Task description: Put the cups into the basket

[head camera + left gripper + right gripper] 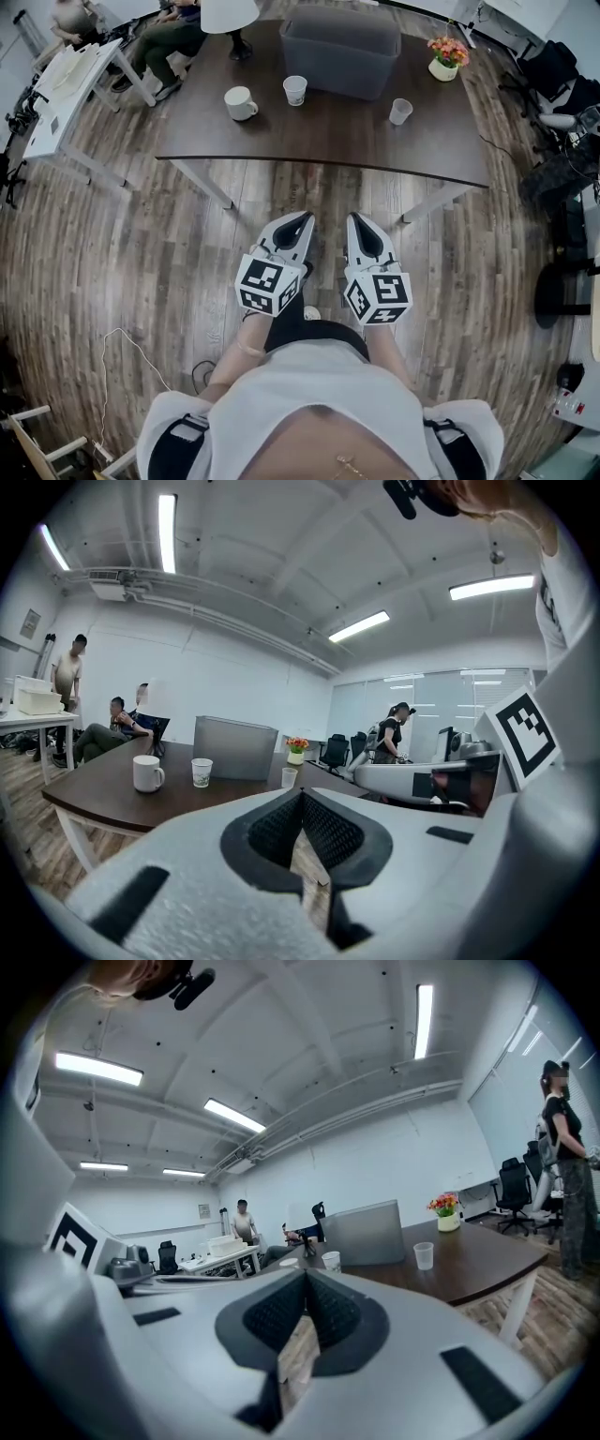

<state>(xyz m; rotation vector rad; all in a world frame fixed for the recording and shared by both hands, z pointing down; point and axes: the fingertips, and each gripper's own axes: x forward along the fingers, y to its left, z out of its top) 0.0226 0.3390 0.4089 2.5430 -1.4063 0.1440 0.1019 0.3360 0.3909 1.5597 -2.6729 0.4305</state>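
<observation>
Dark table [319,141] over plank floor [112,253], office beyond; left fingers [281,232] and right fingers [382,246] closed, empty.

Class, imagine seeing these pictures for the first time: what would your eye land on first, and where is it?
Two grey grippers, the left gripper and right gripper, jut side by side over the wooden floor, both shut and empty. Beyond them a dark table carries a white mug, a paper cup and a clear cup before a grey basket.

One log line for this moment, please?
left gripper: shut, empty | right gripper: shut, empty | mug, white cup, clear cup: on table
</observation>
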